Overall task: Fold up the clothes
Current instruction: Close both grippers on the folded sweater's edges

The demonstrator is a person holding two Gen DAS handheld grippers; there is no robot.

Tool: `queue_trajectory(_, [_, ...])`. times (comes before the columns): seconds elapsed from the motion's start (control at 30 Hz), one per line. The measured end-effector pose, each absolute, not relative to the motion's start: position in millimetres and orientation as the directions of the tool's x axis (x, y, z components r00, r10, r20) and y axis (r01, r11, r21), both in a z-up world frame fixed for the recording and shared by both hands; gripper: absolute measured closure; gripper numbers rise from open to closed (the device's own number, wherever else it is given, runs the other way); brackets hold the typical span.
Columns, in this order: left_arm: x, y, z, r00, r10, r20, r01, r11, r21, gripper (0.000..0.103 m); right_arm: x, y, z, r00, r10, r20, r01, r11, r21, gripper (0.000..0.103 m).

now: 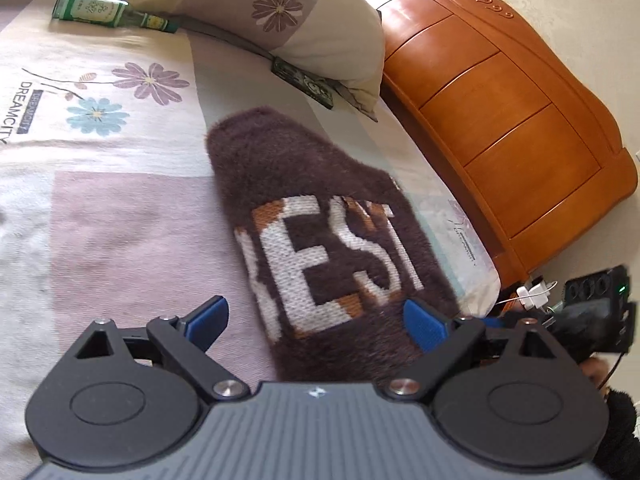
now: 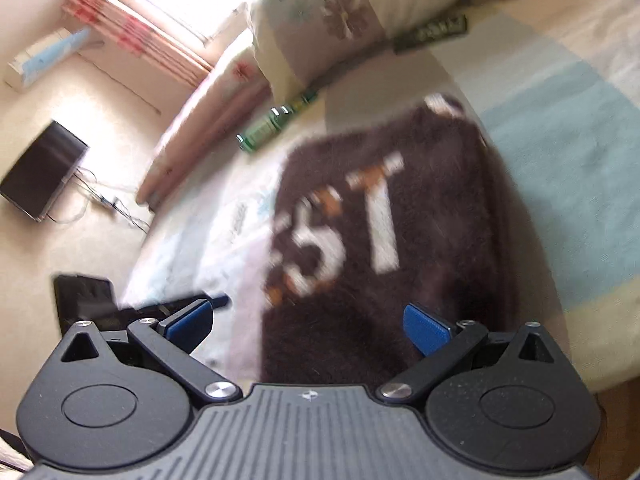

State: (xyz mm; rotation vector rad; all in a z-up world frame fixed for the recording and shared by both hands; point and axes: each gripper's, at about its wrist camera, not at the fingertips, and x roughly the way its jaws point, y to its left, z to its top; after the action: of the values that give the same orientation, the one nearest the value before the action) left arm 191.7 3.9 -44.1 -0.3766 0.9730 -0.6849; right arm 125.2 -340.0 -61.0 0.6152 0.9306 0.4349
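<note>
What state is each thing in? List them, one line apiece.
Left tongs: open, holding nothing.
Right tongs: open, holding nothing.
Brown sweater: folded into a narrow strip, flat on the bed.
Green bottle: lying on its side.
Pillow: lying on the bed by the headboard.
Television: screen dark.

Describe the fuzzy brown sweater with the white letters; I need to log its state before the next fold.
The fuzzy brown sweater looks like plush knit, with large white block letters edged in orange, "EST" readable. It lies flat on the pastel flowered bedsheet, folded into a long narrow shape, its far end towards the pillow. Both grippers, left and right, are open above its near end; neither grips it.
</note>
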Motion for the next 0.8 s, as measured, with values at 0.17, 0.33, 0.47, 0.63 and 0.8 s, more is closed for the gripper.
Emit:
queue_trajectory(0.17, [193,-9,-39,0.373,-0.662,-0.65,0.377,0.749,-0.545,0.009,109,-346,-75,0.528,0.575,-0.624,-0.086,0.768,0.635,0.0])
queue_trajectory(0.33, [204,-13,-34,0.395,-0.658,-0.64,0.349,0.753,-0.559,0.009,98,-364,-49,0.588,0.581,-0.563,-0.111,0.748,0.655,0.0])
queue_trajectory(0.47, [216,-15,-43,0.371,-0.683,-0.63,0.308,0.73,-0.61,0.009,104,-397,-50,0.626,0.559,-0.544,-0.06,0.73,0.68,0.0])
queue_trajectory(0.63, [232,-18,-59,0.324,-0.698,-0.639,0.241,0.714,-0.657,0.009,123,-436,-80,0.619,0.587,-0.522,0.037,0.642,0.766,0.0])
queue_trajectory(0.8, [249,-22,-76,0.273,-0.729,-0.628,0.174,0.679,-0.713,0.009,157,-449,-109,0.572,0.659,-0.488,0.05,0.566,0.823,0.0])
